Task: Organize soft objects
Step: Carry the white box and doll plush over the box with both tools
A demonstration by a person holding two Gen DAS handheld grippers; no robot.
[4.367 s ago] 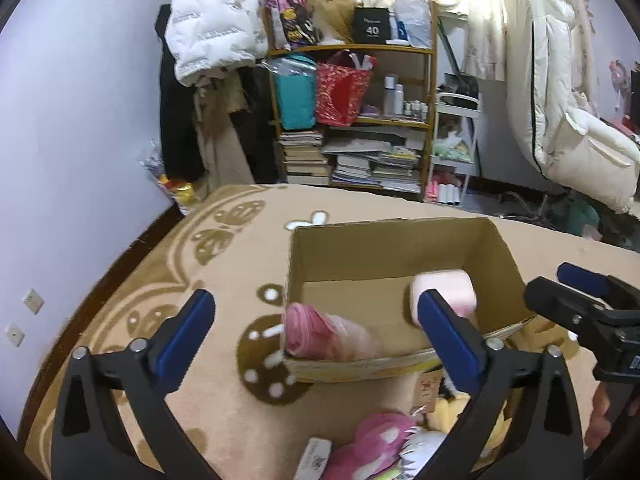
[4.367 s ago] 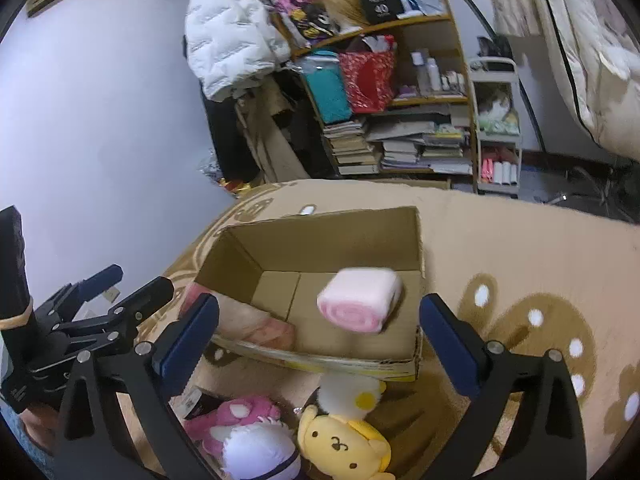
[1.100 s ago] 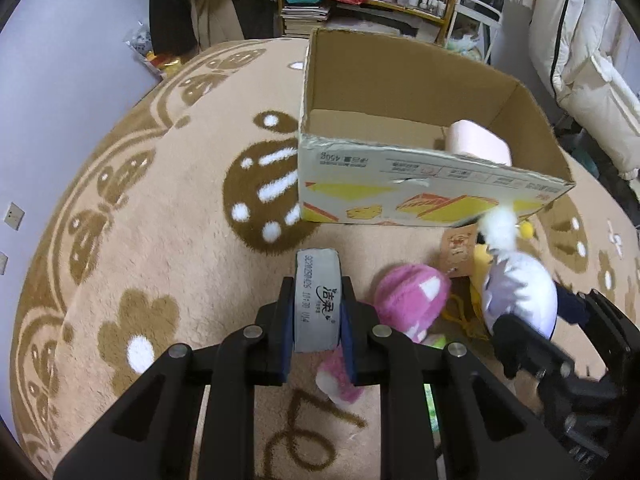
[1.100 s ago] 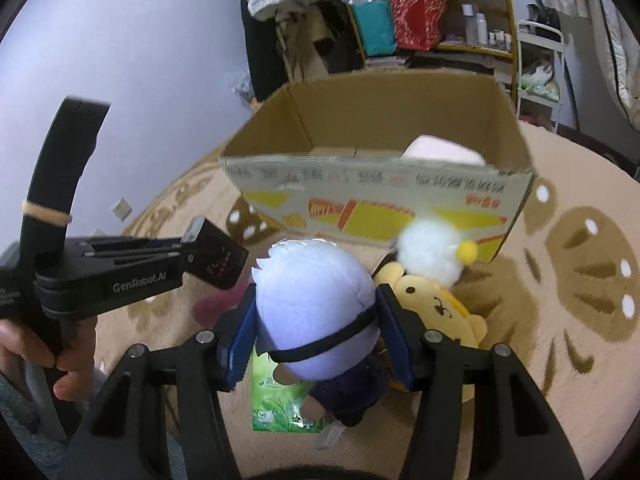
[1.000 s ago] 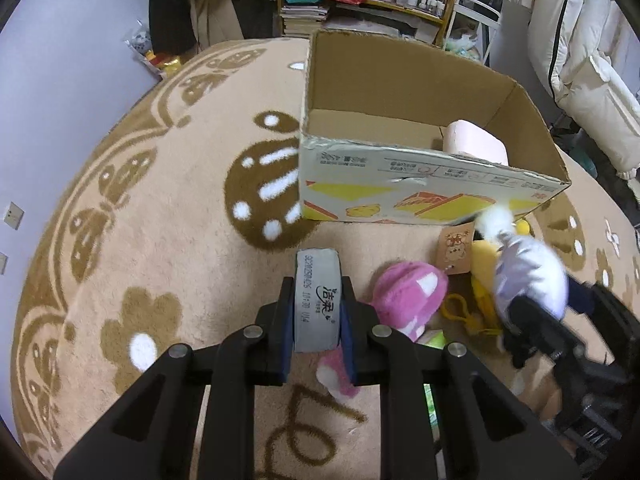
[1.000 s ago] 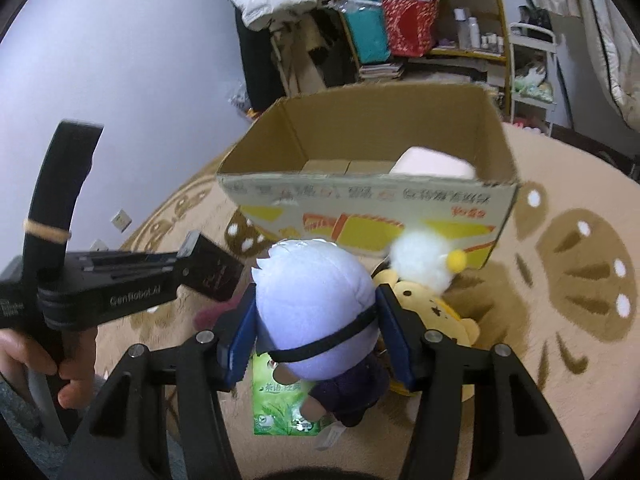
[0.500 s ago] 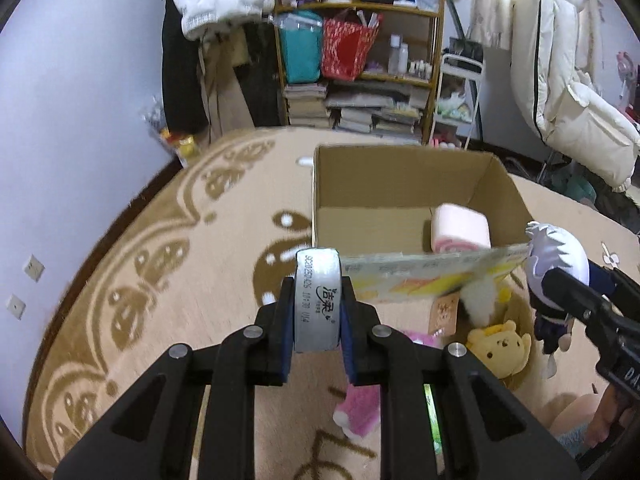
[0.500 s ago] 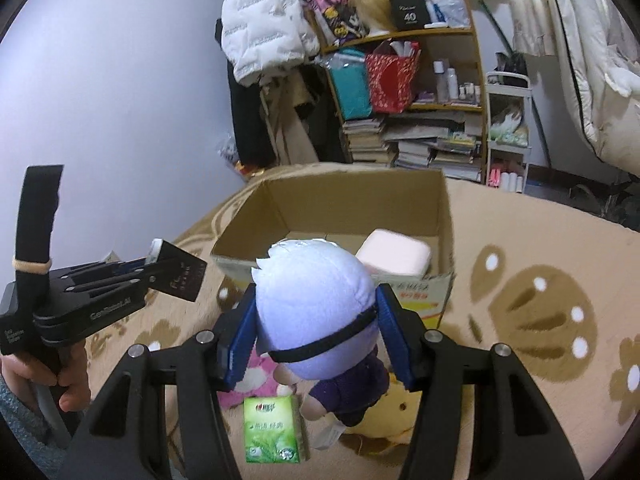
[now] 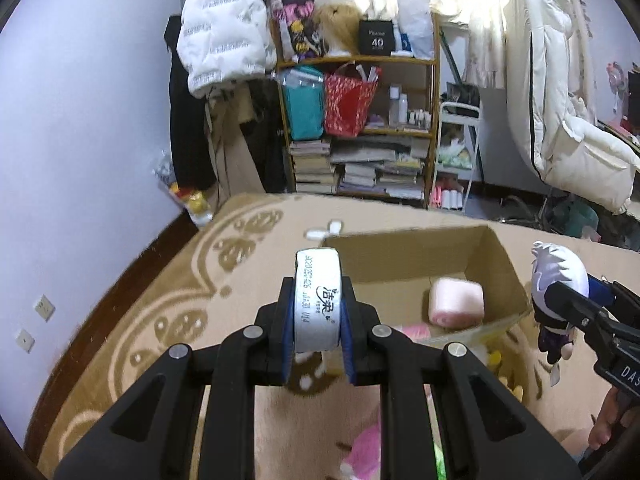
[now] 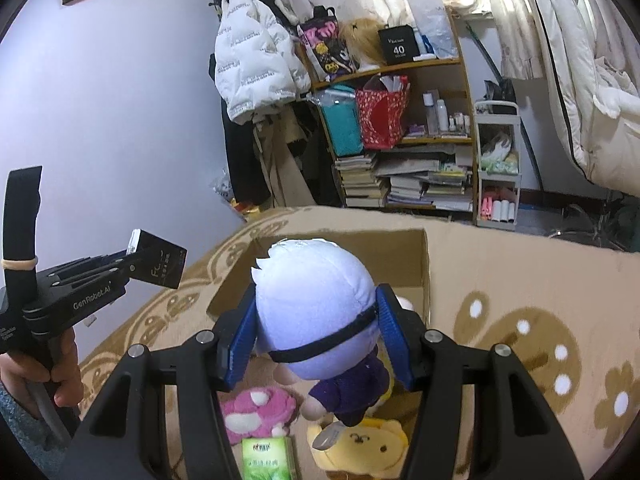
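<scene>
My left gripper [image 9: 318, 334] is shut on a white tissue pack [image 9: 318, 304] and holds it in the air near the left front of the open cardboard box [image 9: 408, 254]. A pink roll toy [image 9: 456, 302] lies inside the box. My right gripper [image 10: 316, 340] is shut on a white-haired plush doll [image 10: 316, 312], raised over the box's near edge [image 10: 425, 280]; the doll also shows in the left wrist view [image 9: 558, 276]. The left gripper with its pack appears at the left of the right wrist view [image 10: 154, 262].
On the carpet below lie a pink mushroom plush [image 10: 256, 406], a green tissue pack [image 10: 268, 458] and a yellow bear plush [image 10: 360, 446]. A cluttered shelf [image 9: 360, 128] and hanging coats [image 9: 224, 48] stand behind the box. A white quilt [image 9: 560, 120] is at the right.
Both grippers have risen from the carpet with their loads and moved toward the box. The views now look more level across the room.
</scene>
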